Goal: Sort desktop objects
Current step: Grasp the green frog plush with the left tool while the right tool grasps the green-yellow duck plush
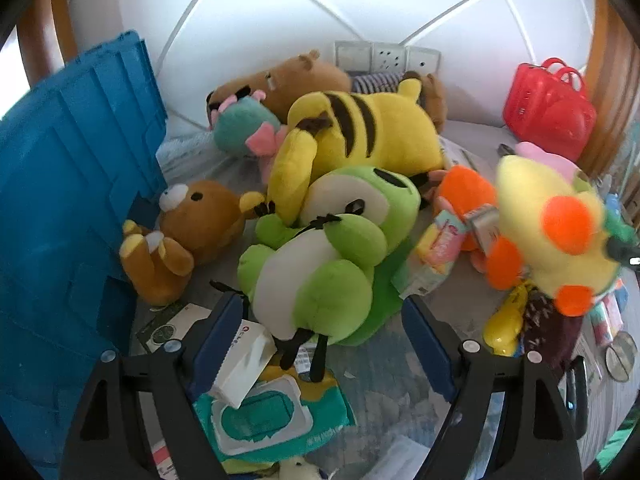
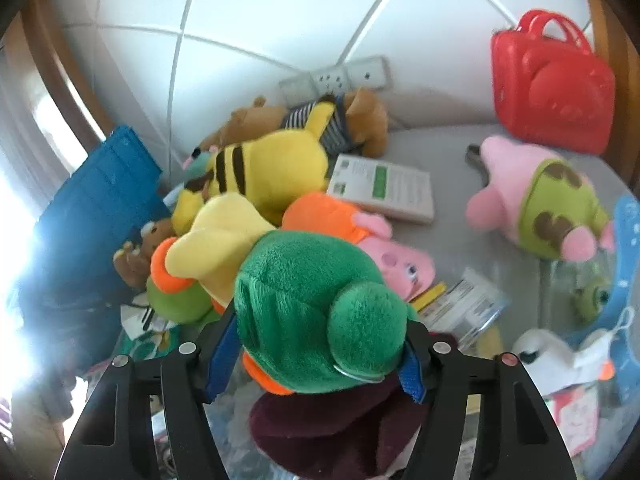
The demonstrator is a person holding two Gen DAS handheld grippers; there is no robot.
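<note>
The duck plush (image 2: pixel 316 312) is light, soft and compressible — best taken across its bulky green head. The right gripper (image 2: pixel 320 352) has its fingers closed on that head, holding it above the cluttered bench (image 2: pixel 448 152). The left gripper (image 1: pixel 324 332) stands wide apart, empty, just before the frog plush (image 1: pixel 320 264).

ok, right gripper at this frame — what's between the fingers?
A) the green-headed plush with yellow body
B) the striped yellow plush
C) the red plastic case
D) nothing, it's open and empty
A: in the right wrist view the right gripper has its blue-padded fingers pressed against both sides of the green-headed plush, while the red plastic case and the striped yellow plush lie apart on the table.
</note>
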